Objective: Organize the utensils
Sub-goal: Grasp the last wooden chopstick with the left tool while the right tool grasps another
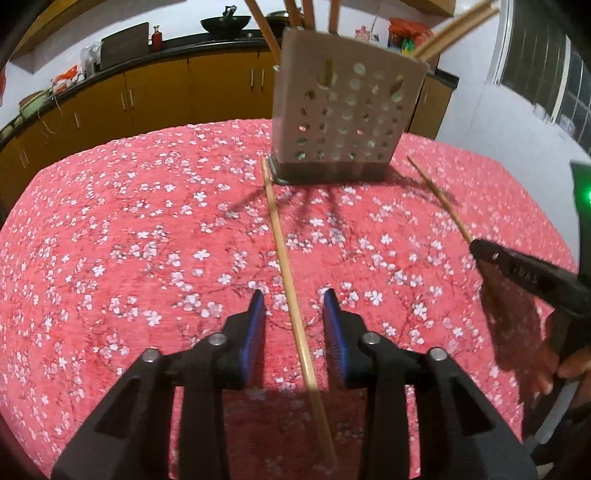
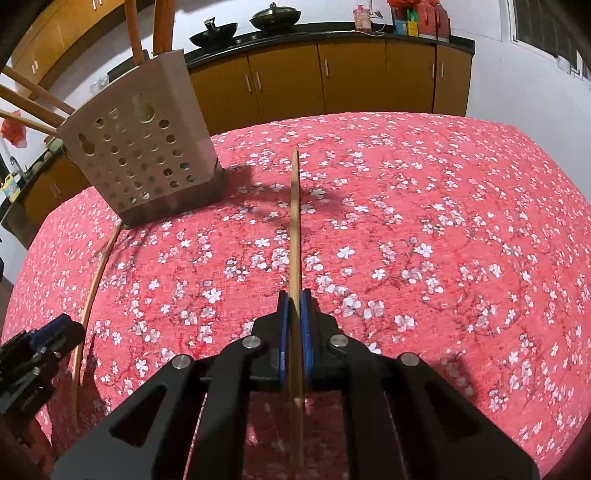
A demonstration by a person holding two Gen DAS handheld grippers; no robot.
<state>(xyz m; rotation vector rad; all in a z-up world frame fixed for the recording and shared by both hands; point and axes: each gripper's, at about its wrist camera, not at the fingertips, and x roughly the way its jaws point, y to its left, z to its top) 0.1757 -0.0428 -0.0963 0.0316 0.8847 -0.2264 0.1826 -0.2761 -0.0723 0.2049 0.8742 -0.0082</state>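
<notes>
A white perforated utensil holder (image 1: 343, 107) stands on the red floral tablecloth (image 1: 147, 229) with several wooden utensils sticking out of its top. It also shows in the right wrist view (image 2: 147, 151). My left gripper (image 1: 293, 299) is open, its blue pads on either side of a wooden chopstick (image 1: 286, 258) that lies on the cloth. My right gripper (image 2: 294, 295) is shut on a second chopstick (image 2: 294, 221), which points forward. In the left wrist view the right gripper (image 1: 480, 247) holds that second chopstick (image 1: 439, 199) at the right.
Yellow-brown kitchen cabinets (image 2: 351, 74) with a black counter run behind the table, carrying woks (image 2: 214, 35) and bottles. A window (image 1: 546, 66) is at the right. The first chopstick shows at the left of the right wrist view (image 2: 92, 280), by my left gripper (image 2: 40, 347).
</notes>
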